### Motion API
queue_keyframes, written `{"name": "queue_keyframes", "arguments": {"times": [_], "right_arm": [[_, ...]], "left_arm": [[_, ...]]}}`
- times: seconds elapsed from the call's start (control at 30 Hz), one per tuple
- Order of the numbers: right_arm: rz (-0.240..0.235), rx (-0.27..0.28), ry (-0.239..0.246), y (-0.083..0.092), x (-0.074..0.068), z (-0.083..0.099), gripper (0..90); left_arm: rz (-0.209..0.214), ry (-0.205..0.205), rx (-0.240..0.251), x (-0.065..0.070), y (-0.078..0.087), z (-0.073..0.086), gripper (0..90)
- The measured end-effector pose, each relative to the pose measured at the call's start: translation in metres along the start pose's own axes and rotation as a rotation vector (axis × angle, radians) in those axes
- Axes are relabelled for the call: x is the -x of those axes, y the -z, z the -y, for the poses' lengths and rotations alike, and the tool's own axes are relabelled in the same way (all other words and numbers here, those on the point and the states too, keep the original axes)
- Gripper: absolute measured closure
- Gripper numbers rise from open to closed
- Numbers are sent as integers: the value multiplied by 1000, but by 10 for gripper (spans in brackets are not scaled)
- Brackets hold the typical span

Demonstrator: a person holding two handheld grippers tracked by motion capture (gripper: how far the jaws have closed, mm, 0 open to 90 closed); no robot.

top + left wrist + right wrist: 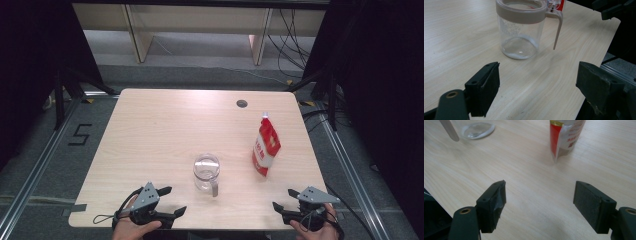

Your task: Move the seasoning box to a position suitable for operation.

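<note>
While both grippers wait at the bottom edge of the high view, the left gripper point(170, 200) gapes empty below one clear jug point(206, 172), handle toward it. The right gripper point(284, 199), likewise spread empty, sits nearest the one upright red pouch point(265, 147), right of centre, seemingly torn open on top

Pale wood-grain table point(160, 135), a matt laminate look with a soft sheen. At its centre, the jar point(206, 172) is clear and glossy, glass or plastic I cannot tell, with a matt beige plastic collar point(520, 13) and handle point(557, 27). At three o'clock from it, the red-and-white pouch point(265, 146) looks like shiny, crinkled plastic film. Left gripper point(169, 200) and right gripper point(284, 199): matt black plastic jaws, pads dull and rubbery, grey plates on top.
</note>
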State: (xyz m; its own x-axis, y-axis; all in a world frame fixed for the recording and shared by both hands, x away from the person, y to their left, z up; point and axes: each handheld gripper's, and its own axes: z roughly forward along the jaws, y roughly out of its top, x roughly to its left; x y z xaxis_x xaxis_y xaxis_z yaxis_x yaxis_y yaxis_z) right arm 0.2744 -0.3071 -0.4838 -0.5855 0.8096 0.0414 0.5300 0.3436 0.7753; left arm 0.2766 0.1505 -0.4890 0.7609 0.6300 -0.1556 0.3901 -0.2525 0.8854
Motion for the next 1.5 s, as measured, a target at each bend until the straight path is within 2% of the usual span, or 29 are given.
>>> {"name": "queue_keyframes", "arguments": {"times": [0.07,0.1,0.13,0.2,0.37,0.4,0.43,0.73,0.8,0.83,0.87,0.9,0.93,0.97,1.0,1.03,1.07,1.13,1.17,1.23,1.33,1.37,1.4,1.47,1.5], "right_arm": [[-1,1,-5,0,0,0,270],[-3,3,-29,0,-3,0,270],[-3,3,-29,0,-3,0,270],[-11,4,1,-2,-2,0,270],[-11,-6,6,-2,-3,-1,271],[-13,-7,-22,-2,-5,0,271],[-2,-2,16,-2,-2,0,272],[-18,-3,19,-4,-4,0,273],[-12,-2,13,-4,-4,0,273],[-14,-9,21,-4,-4,0,273],[-7,-7,21,-4,-4,0,273],[-7,-7,21,-4,-4,0,273],[-15,-10,0,-4,-6,0,273],[-15,-10,0,-4,-6,0,273],[-15,-10,10,-5,-6,0,273],[-12,-16,-2,-5,-7,0,273],[-24,-9,17,-6,-4,0,273],[-21,-9,19,-6,-4,0,273],[-17,-14,21,-5,-5,-1,273],[-21,-14,21,-5,-5,-1,273],[-29,-7,26,-6,-6,-1,273],[-33,-5,27,-6,-6,-1,273],[-30,4,43,-7,-5,-1,273],[-48,-3,43,-8,-4,0,272],[-37,-9,28,-6,-7,0,272]], "left_arm": [[-2,3,2,0,0,0,186],[1,10,4,0,0,0,188],[1,10,4,0,0,0,191],[3,12,10,0,1,-1,198],[20,11,16,2,0,-2,241],[31,4,7,3,0,-2,247],[39,8,14,4,-1,-3,252],[54,-15,25,9,-4,-8,350],[61,-29,33,11,-4,-12,400],[61,-56,30,13,-4,-16,451],[61,-56,30,13,-4,-16,481],[67,-73,26,13,-5,-19,481],[65,-86,32,15,-6,-21,565],[59,-102,28,16,-5,-23,565],[74,-111,40,18,-7,-28,632],[82,-118,42,20,-9,-30,659],[80,-140,40,21,-10,-32,681],[95,-131,48,23,-12,-35,698],[103,-166,52,27,-17,-41,737],[102,-176,47,29,-20,-44,757],[129,-173,58,35,-35,-56,826],[129,-173,58,35,-35,-56,844],[125,-182,50,35,-41,-62,859],[121,-197,44,35,-44,-65,871],[124,-189,40,35,-46,-67,889]]}}
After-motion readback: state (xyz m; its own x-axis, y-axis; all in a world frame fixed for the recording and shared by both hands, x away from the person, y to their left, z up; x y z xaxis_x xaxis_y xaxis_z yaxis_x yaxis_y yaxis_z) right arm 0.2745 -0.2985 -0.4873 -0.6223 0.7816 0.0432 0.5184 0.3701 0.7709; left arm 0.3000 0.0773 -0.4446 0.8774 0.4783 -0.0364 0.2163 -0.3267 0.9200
